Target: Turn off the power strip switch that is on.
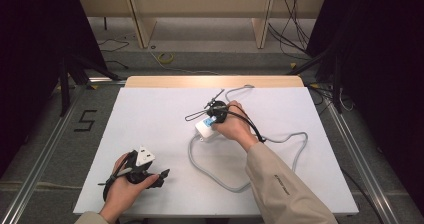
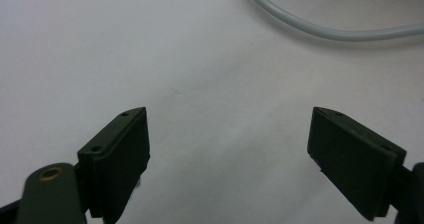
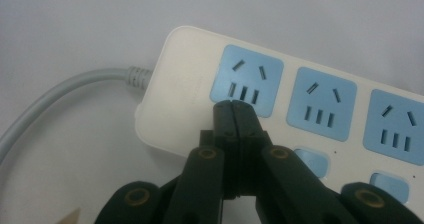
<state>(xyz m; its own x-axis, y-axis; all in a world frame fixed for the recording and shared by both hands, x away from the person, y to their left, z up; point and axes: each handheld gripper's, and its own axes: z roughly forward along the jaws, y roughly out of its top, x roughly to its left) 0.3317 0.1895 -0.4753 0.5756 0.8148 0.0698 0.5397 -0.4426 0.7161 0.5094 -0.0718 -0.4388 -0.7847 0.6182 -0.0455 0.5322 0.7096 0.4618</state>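
Left gripper (image 1: 162, 176) rests low on the white table (image 1: 150, 114) near the front left edge, held in the left hand (image 1: 125, 186). Jaws stand wide apart with nothing between them, only bare tabletop and a stretch of grey cable (image 2: 320, 30) beyond. It looks idle; best left parked clear of the cord.

Mid-table: white power strip (image 1: 205, 128) with blue socket faces, its grey cable (image 1: 220, 181) looping toward the front edge and off to the right.

Right gripper (image 3: 234, 109), in the right hand (image 1: 235, 126), has its jaws pressed together, empty, tips sitting at the lower edge of the end socket (image 3: 247, 79), just beside a blue switch button (image 3: 310, 162).

The step looks like pressing or poking at the strip with closed tips. To do it well: keep the jaws together, come straight down on the button rather than into the socket slots, press gently so the strip doesn't skid, and don't snag the cable.
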